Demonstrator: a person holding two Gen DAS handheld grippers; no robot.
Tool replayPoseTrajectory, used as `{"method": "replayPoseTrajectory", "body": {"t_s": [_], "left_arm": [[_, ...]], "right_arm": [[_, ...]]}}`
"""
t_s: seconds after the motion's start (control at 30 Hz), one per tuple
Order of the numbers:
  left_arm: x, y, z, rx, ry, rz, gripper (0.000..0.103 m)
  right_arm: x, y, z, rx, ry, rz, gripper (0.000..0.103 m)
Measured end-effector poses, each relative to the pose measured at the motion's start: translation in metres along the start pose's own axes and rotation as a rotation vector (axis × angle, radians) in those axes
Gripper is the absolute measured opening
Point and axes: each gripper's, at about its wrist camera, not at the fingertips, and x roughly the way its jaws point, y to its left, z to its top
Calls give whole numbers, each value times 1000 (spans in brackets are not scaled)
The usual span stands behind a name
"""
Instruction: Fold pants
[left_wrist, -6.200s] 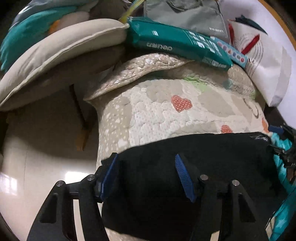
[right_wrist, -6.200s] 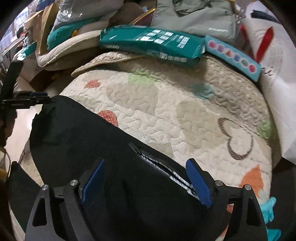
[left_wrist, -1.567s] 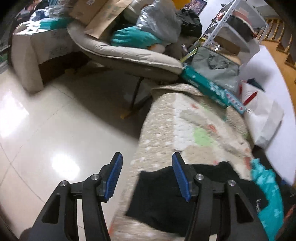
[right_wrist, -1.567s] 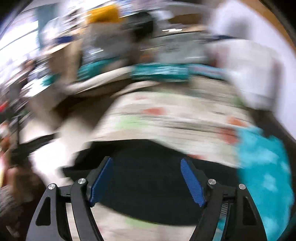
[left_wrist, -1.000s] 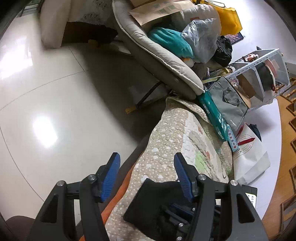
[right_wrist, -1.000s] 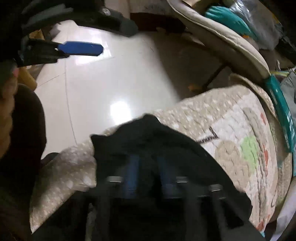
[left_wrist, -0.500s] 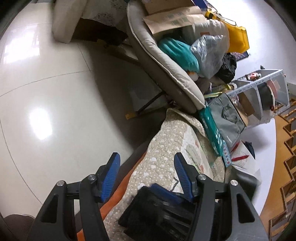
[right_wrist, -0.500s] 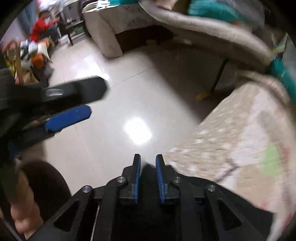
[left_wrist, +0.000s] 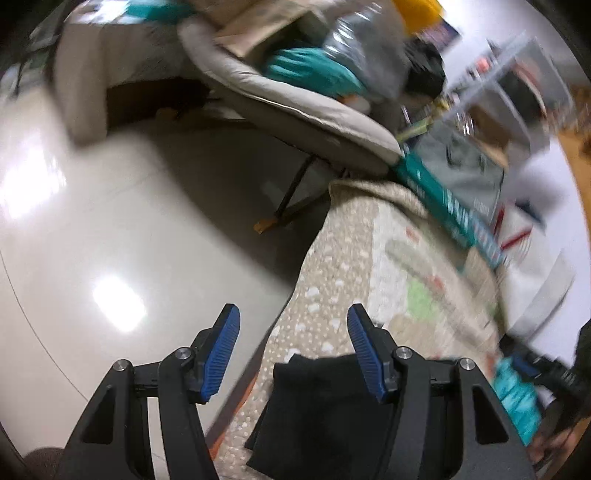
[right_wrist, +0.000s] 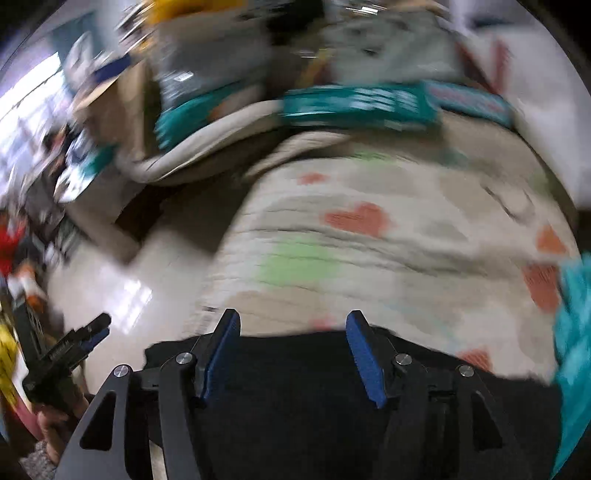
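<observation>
The black pants (left_wrist: 317, 410) lie folded into a small dark block at the near end of the quilted heart-pattern mat (left_wrist: 354, 266). In the right wrist view the pants (right_wrist: 306, 406) fill the bottom of the frame on the mat (right_wrist: 369, 251). My left gripper (left_wrist: 293, 350) is open and empty, raised above the mat's left edge, with the pants below its right finger. My right gripper (right_wrist: 291, 350) is open and empty just above the pants. The left gripper also shows in the right wrist view (right_wrist: 86, 338) at lower left, over the floor.
A glossy tiled floor (left_wrist: 92, 240) lies to the left. A beige recliner (left_wrist: 295, 96) piled with bags stands behind. A teal packet (right_wrist: 358, 103) and a grey bag (left_wrist: 461, 162) lie at the mat's far end. A turquoise cloth (right_wrist: 572, 332) sits on the right.
My right gripper has opened, let go of the pants and swung back to face the mat. My left gripper has tilted down toward the mat. Both views are blurred by motion.
</observation>
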Motion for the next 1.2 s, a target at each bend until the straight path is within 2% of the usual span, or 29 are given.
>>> {"method": "replayPoseTrajectory", "body": {"t_s": [0.07,0.17,0.3,0.33,0.4,0.47,0.57,0.6,0.67,0.73,0.83,0.93,1.1,1.13,1.2], "left_arm": [[2,-5,-3,29,11,6,59],[4,0,-4,20,21,19,59],[4,3,-5,5,28,15,59],[5,3,-6,5,33,16,59],[8,3,-7,8,41,21,59],[13,1,-7,13,55,18,59],[16,-1,-8,35,63,21,59],[17,-2,-8,46,63,24,59],[17,-2,-8,57,68,27,59],[17,2,-6,43,77,16,59],[18,12,-6,-4,116,12,59],[11,22,-9,-55,142,2,59],[2,52,-27,-286,208,-87,60],[2,52,-34,-300,231,-104,61],[-3,40,-41,-234,233,-90,61]], "right_arm": [[2,-18,1,8,11,0,65],[16,-33,4,-5,27,4,65],[45,-23,-5,-77,93,10,64],[55,-16,-8,-97,126,2,56],[87,-2,-12,-143,206,-43,43],[118,5,-9,-179,249,-116,43],[138,5,8,-181,227,-262,43],[134,4,13,-163,209,-276,43],[113,-1,17,-98,149,-225,47],[85,-3,12,-58,92,-170,66],[44,-2,-11,-73,39,-122,67],[23,2,-33,-65,39,-58,68],[6,5,-55,-49,34,-25,68],[-1,2,-58,-28,17,-9,69],[-9,-3,-63,21,0,38,69]]}}
